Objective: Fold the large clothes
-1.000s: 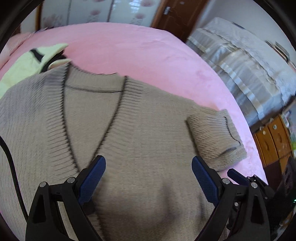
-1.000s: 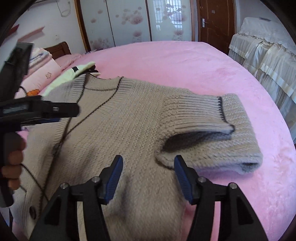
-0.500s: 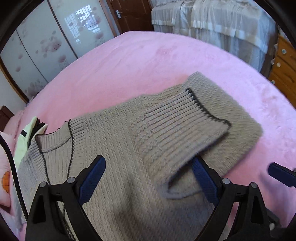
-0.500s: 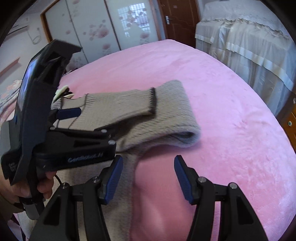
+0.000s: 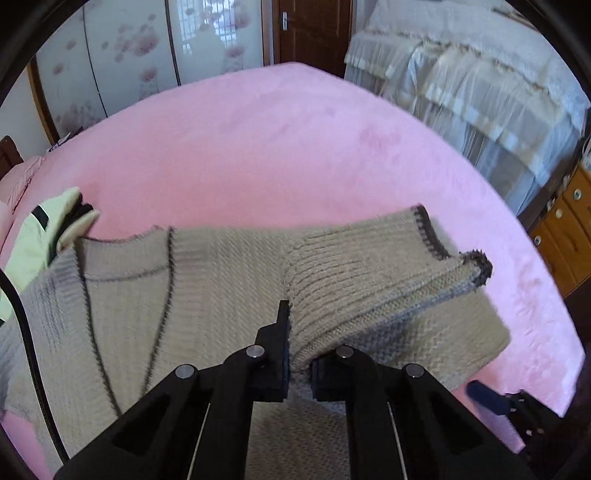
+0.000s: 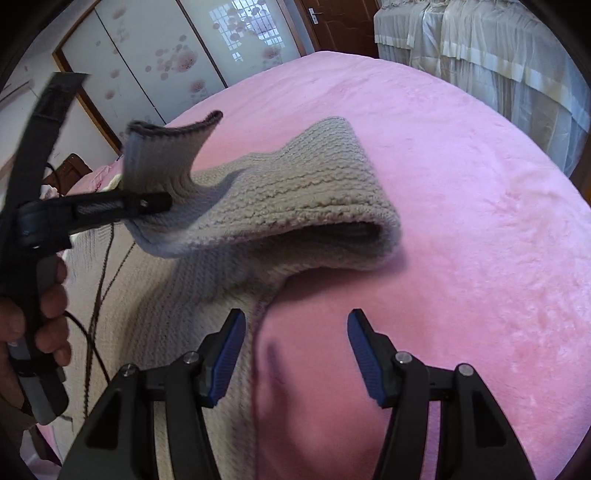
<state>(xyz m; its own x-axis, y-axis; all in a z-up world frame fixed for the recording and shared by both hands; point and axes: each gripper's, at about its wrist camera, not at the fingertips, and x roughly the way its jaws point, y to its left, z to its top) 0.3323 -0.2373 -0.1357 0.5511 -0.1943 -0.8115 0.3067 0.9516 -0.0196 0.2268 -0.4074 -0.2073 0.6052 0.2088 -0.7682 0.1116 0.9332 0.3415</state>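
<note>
A bedroom with sliding wardrobe doors (image 5: 147, 66) printed with pink blossoms and a dark wooden door (image 5: 314, 33) lies behind a bed (image 5: 295, 147) covered in a pink plush blanket. On that bed, toward its near edge, a beige knitted sweater (image 5: 122, 314) with dark trim lies flat, its neckline turned toward the far edge. Its sleeve (image 6: 295, 206) is doubled back over the body of the garment, the fold bulging toward the bed's right edge. The left tongs (image 5: 295, 354) have just been closing and now pinch the ribbed cuff (image 5: 369, 280), which stands lifted off the cloth below; in the right wrist view the same cuff (image 6: 162, 155) sticks up from the black fingers, the tool gripped by a hand (image 6: 44, 317). The right tongs (image 6: 295, 350) are spread, their blue pads apart, with nothing between them but pink blanket; the left pad hangs just over the sweater's side edge. A pale yellow-green garment (image 5: 40, 236) with black trim lies beside the sweater's neckline near the bed's left edge. A second bed (image 5: 480, 92) draped in pale frilled cloth stands beyond the right edge.
</note>
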